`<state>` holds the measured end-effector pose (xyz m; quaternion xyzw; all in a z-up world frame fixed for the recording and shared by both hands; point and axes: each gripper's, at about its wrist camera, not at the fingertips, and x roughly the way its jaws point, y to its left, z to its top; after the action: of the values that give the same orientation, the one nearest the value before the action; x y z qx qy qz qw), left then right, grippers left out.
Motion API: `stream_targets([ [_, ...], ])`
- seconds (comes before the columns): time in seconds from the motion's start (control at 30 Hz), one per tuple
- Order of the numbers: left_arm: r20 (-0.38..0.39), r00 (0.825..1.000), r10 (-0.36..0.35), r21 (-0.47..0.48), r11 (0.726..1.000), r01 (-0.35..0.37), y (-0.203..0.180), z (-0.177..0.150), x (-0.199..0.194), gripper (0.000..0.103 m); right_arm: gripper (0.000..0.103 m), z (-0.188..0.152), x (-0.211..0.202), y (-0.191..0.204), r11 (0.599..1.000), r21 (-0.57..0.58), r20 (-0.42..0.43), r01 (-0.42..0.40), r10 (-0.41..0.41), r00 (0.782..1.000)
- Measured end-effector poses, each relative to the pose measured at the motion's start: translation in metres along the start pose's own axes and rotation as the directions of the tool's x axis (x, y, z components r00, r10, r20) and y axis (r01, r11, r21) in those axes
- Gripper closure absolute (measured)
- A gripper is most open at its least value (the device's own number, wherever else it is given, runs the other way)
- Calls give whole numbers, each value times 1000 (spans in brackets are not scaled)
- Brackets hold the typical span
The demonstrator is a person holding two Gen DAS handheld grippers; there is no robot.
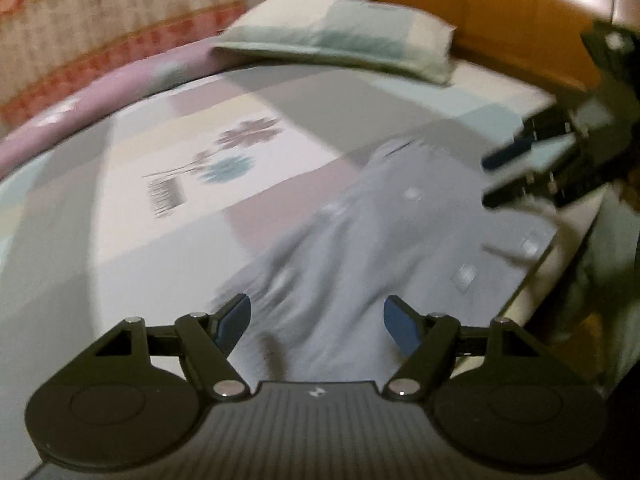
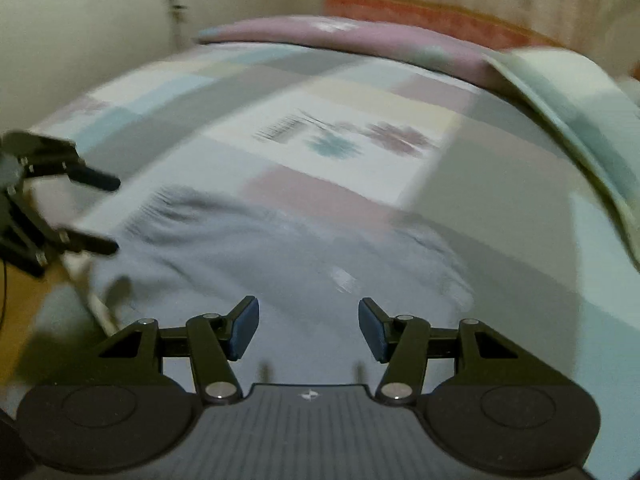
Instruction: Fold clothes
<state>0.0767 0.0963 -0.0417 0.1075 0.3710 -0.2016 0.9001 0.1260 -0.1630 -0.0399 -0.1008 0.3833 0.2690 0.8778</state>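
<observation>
On the bed, a grey garment lay spread over the patchwork sheet, near the edge closest to you. Both views were blurred, so fine details of the cloth could not be made out; a few small pale patches showed on it.

Your left hand-held gripper hung above the near part of the garment, its blue-padded fingers spread wide with nothing between them. In the right wrist view the same gripper appeared at the left edge, over the garment's side, its two dark fingers apart and empty.

Your right hand-held gripper also pointed down at the garment. Its fingers stood apart, and no cloth was caught between them; the pads did not press on anything. In the left wrist view it showed at the right edge, above the far side of the garment, fingers parted.

Beyond the garment the sheet showed pastel squares and a flower print. A pillow in pale green and cream lay at the head of the bed, against a wooden headboard. A mauve blanket was rolled along the far side of the bed, under a curtain with orange-red bands. A plain wall stood past the foot of the bed.
</observation>
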Motion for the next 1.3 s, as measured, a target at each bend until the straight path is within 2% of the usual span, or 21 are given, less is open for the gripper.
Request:
stream_targets([
  [0.07,9,999,-32,-18,999,33,0,6,19,28,43,-16,-8,-7,1000,17,16,-21,21,1000],
  [0.13,-5,1000,-15,-62,998,15,8,5,37,28,43,-33,-8,-8,998,22,26,-56,55,998],
  [0.2,-36,999,-6,-137,991,1,26,-4,51,30,43,-50,5,-11,998,57,-36,-39,41,999],
  [0.23,-47,999,-12,-176,984,4,36,-10,56,31,43,-59,5,-13,997,63,-30,-37,39,999],
  [0.27,-26,999,-31,-190,982,26,41,-15,52,31,43,-67,5,-15,997,67,-18,-37,38,999],
  [0.3,-11,999,-42,-195,980,40,44,-19,48,31,43,-71,1,-17,996,80,-16,-47,48,999],
  [0.33,-23,999,-26,-168,986,21,40,-17,45,31,43,-72,-4,-20,994,95,-25,-47,49,998],
  [0.43,-46,999,19,-103,994,-23,28,-6,36,31,43,-64,-10,-23,996,83,-41,22,-19,999],
  [0.47,-34,999,22,-87,996,-25,23,0,33,31,43,-58,-11,-25,997,78,-21,19,-18,1000],
  [0.57,12,1000,-9,-48,999,9,9,16,31,29,43,-33,-4,-29,998,62,40,15,-17,999],
  [0.67,19,999,-48,-24,999,49,-4,22,39,28,43,-7,14,-39,997,78,58,28,-33,998],
  [0.8,-80,997,-8,-57,998,3,0,8,64,27,43,4,38,-73,976,217,57,-16,3,998],
  [0.87,-66,997,-38,-113,993,30,10,1,66,27,43,2,51,-93,949,313,50,-40,26,998],
  [0.93,-62,998,-34,-121,992,27,11,6,62,27,47,1,67,-108,920,385,45,-68,55,997],
  [0.97,-56,998,-32,-123,992,25,11,9,60,29,55,2,76,-112,916,400,29,-39,30,999],
  [1.0,-33,999,-33,-117,993,29,9,13,57,29,59,4,81,-115,918,396,37,-25,12,999],
  [1.13,28,992,-122,-97,987,124,2,28,57,29,59,14,88,-121,929,369,46,26,-46,998],
  [1.2,-12,988,-155,-63,986,154,-7,28,68,28,57,15,83,-118,937,349,46,34,-53,997],
  [1.3,-91,987,-136,-48,990,132,-14,28,83,29,57,10,67,-108,946,323,57,27,-48,997],
])
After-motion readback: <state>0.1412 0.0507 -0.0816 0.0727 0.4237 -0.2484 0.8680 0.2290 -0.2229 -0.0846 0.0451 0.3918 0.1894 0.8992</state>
